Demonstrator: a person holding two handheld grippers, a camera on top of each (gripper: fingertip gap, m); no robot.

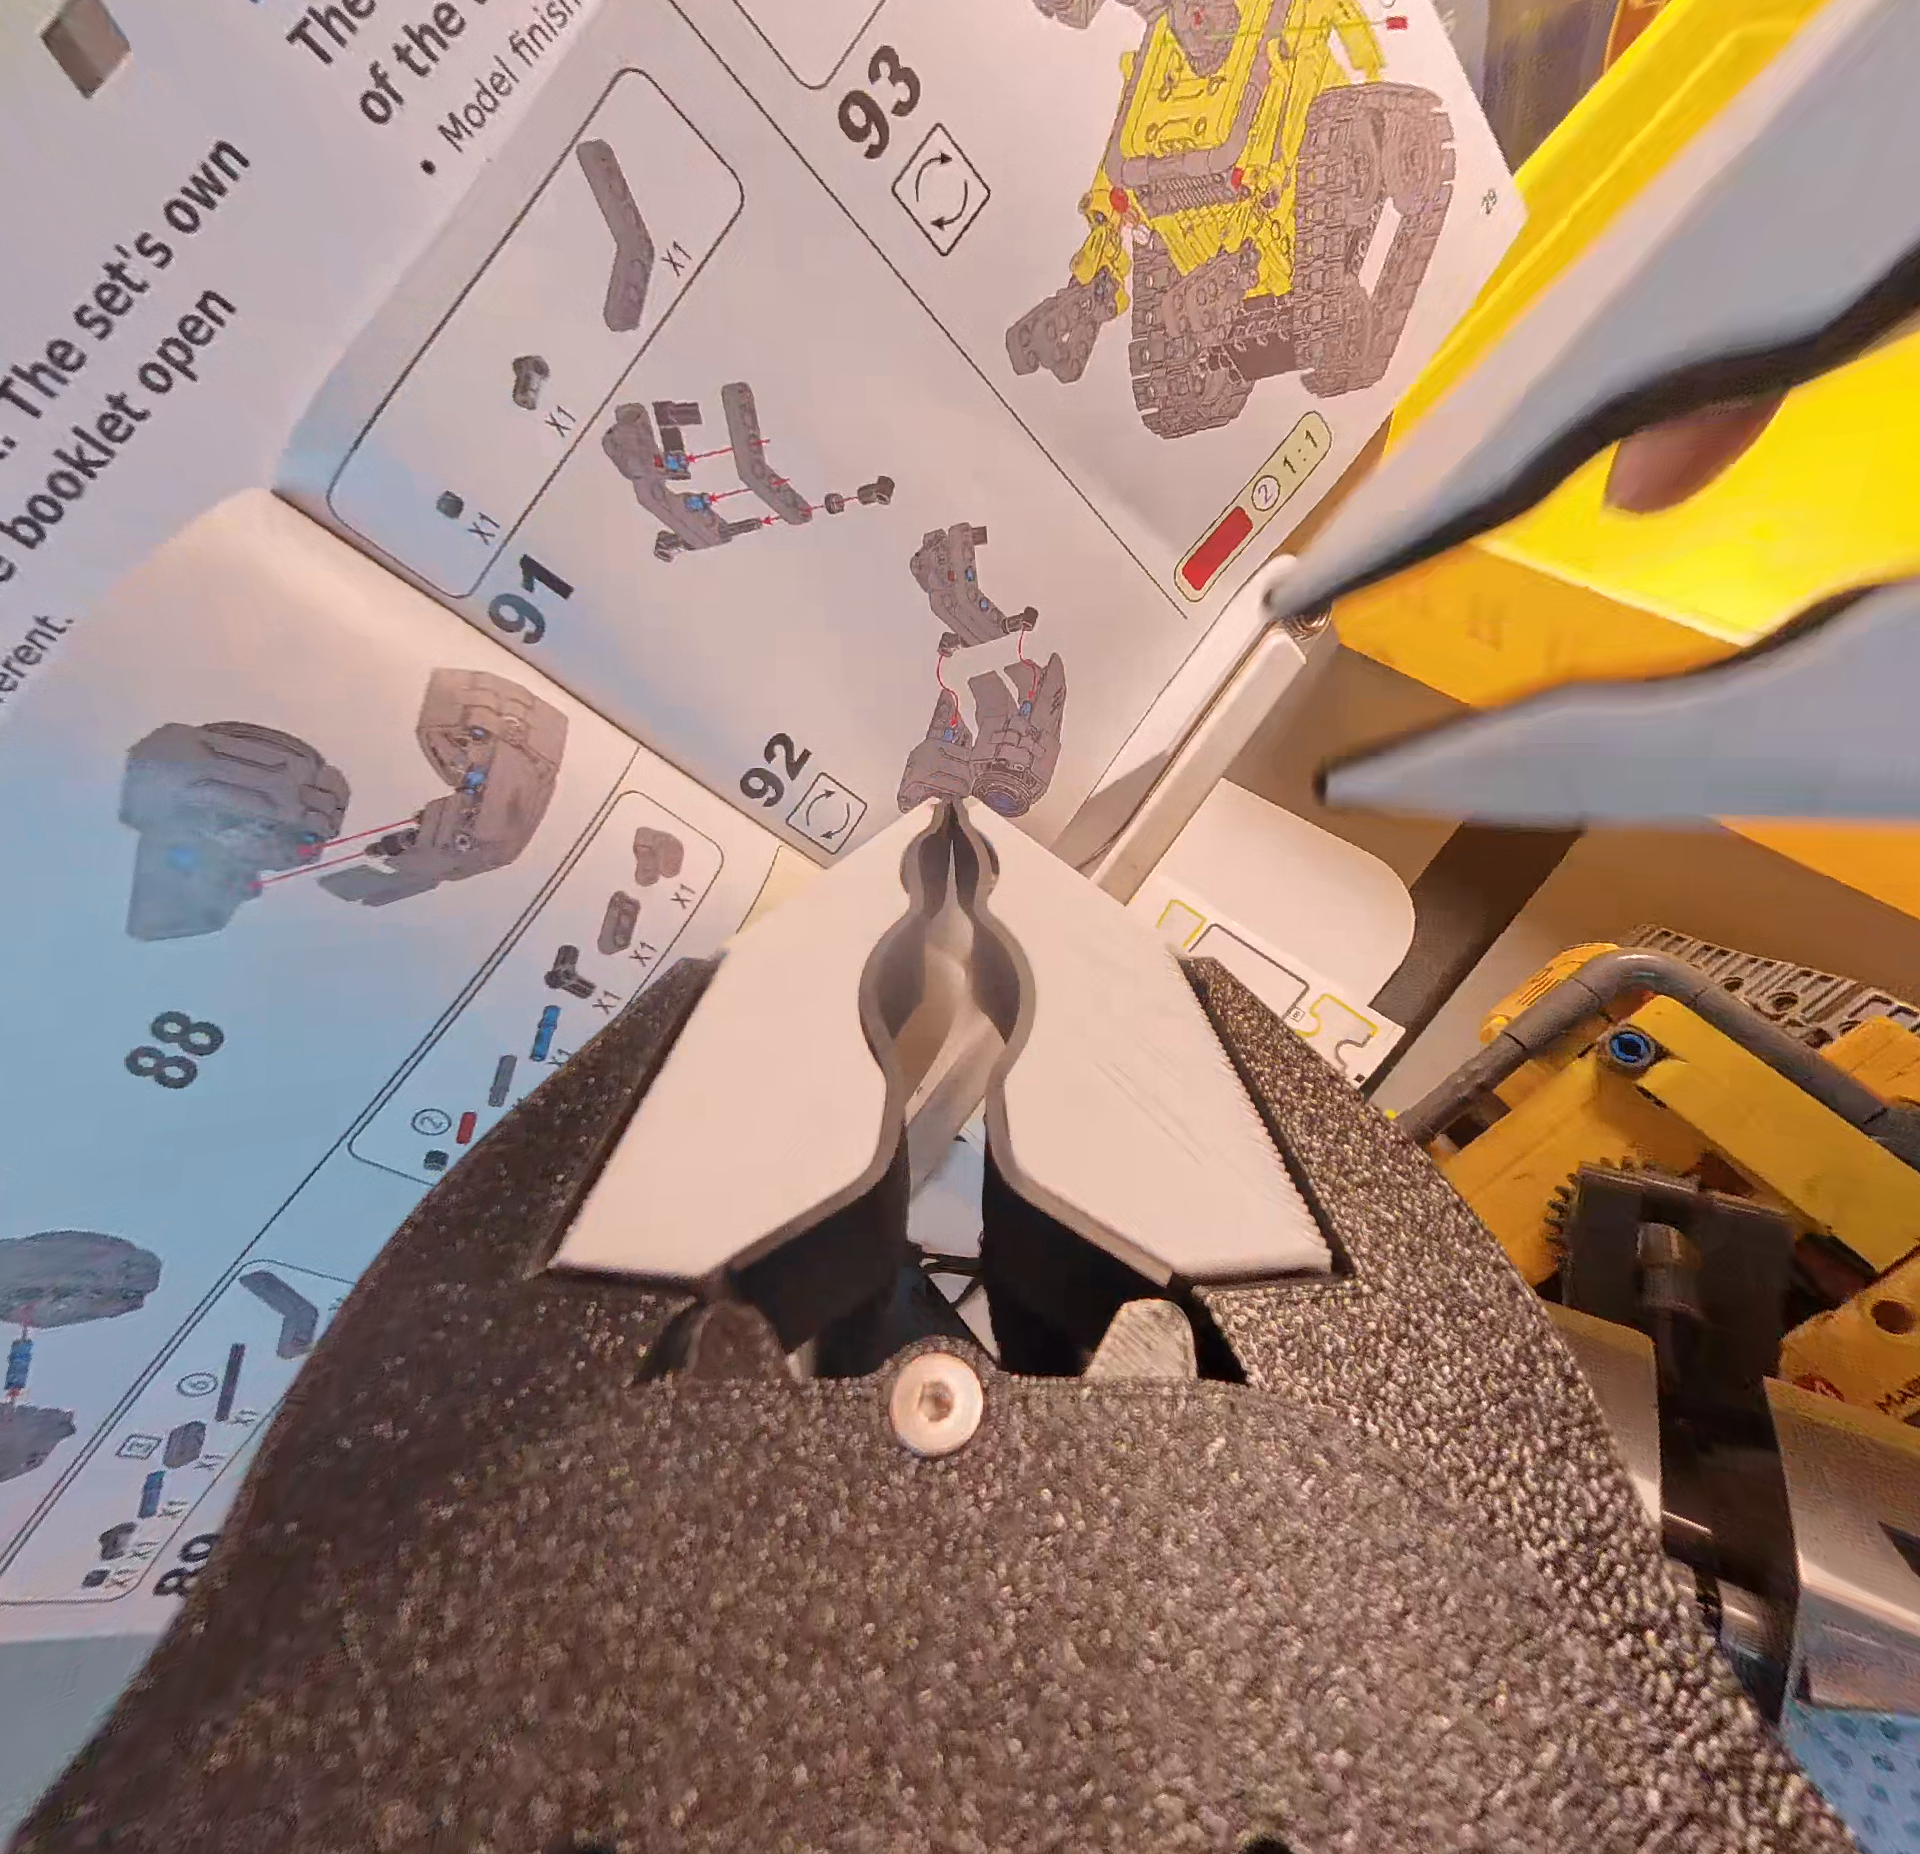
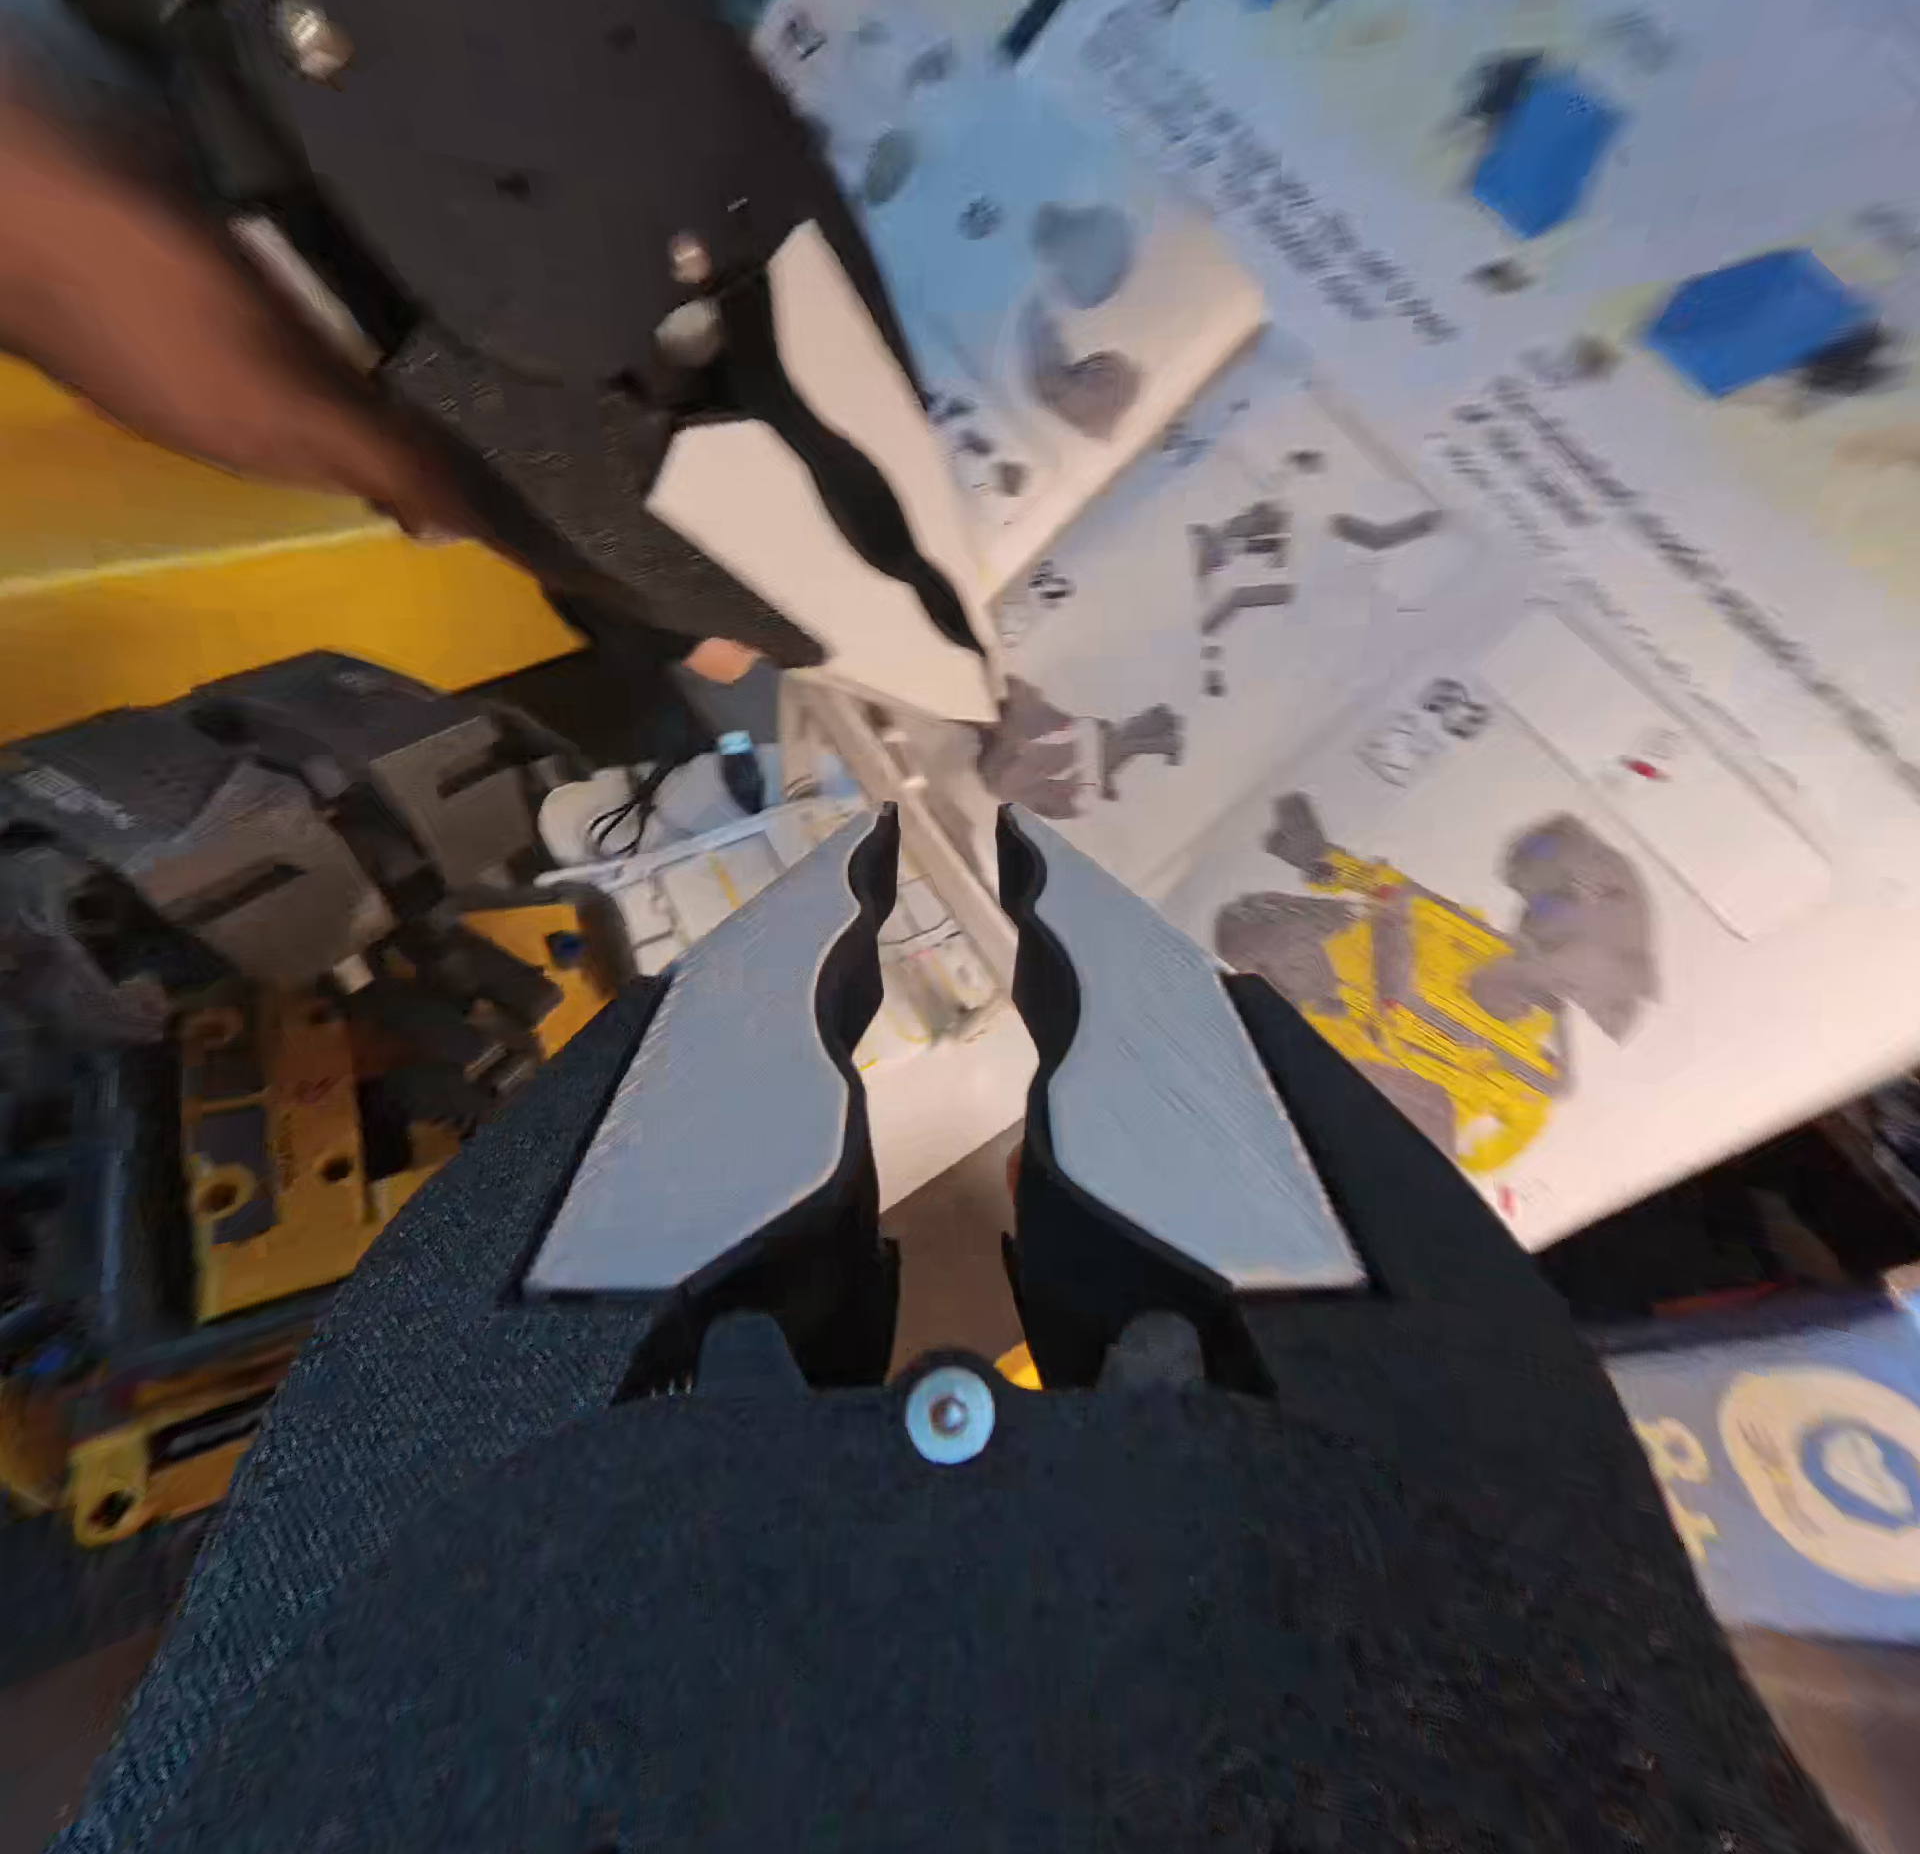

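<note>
- Printed sheets cover most of the table, with an open booklet of assembly diagrams on top, propped against a pale stand.
- Left claw is closed, its tips pinching the booklet's lower page edge — thin paper, so a sideways pull could tear or crease it, or drag the booklet off the stand.
- Right claw is open and holds nothing; it hangs just beside the left claw and could knock it.
- Yellow brick model sits low to the right, near enough for a claw to bump.
- Yellow bin stands behind; I cannot tell what is in it.
</note>
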